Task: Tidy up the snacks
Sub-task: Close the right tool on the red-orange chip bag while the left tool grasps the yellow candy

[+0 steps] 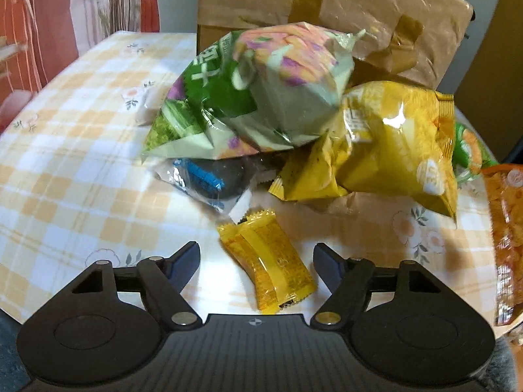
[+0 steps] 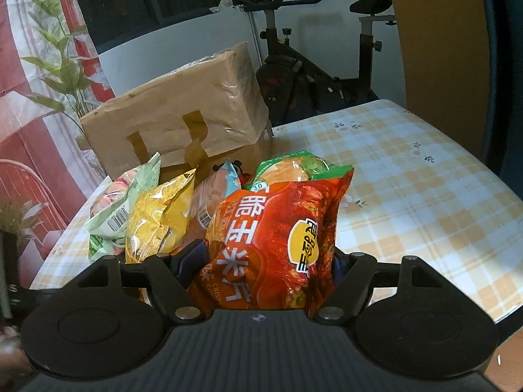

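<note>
Left hand-held gripper [image 1: 256,261] tilts steeply down over the bench [image 1: 65,150], jaws apart, a small yellow packet [image 1: 268,261] lying between them, untouched. Behind it sits the pile: green bag [image 1: 248,94] on top, a blue wrapper [image 1: 202,176] beneath, yellow bag [image 1: 392,143] beside. At the back a brown box [image 1: 343,6]. Right hand-held gripper [image 2: 264,261] is angled down, clamped on the orange bag [image 2: 271,235], held off the bench.
</note>
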Demonstrator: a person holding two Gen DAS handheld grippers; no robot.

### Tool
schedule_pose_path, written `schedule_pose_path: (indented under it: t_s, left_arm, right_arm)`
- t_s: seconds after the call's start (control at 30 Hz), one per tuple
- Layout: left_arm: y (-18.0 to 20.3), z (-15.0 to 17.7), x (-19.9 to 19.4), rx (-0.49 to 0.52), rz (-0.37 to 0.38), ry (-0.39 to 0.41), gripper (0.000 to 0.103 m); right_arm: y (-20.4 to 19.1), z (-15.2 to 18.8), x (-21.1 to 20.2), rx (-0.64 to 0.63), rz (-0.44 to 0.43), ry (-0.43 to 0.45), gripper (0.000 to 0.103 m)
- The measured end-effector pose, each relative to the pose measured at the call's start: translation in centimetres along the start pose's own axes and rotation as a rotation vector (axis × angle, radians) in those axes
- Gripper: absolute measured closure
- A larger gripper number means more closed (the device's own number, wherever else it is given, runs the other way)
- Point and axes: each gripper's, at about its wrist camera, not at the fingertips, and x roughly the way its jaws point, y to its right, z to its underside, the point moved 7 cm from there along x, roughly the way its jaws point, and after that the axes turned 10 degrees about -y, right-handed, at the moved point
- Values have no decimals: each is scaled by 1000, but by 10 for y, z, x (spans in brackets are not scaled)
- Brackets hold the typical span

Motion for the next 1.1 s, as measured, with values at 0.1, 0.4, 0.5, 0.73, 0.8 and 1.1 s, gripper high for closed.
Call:
schedule_pose_path:
  t_s: [0.1,0.4,0.5,0.73,0.8,1.1]
  left_arm:
    - [11,3,2,71,-43,10,25]
    - [11,17,-10,161,-19,18,64]
    - [-1,18,-15,137,-20,12,65]
    - [-23,13,-15,79,-45,-2,65]
    - [-26,12,-14,65,-50,-2,64]
    - [-24,7,-11,52,-75,15,57]
  right_arm:
    - [3,1,2,10,-5,-1,28]
    - [6,3,6,37,-20,-9,28]
    - [5,3,8,43,-26,-11,28]
    - [2,6,12,36,-36,-25,28]
    - [0,7,12,34,-38,-29,28]
    - [-4,10,14,25,-43,-43,28]
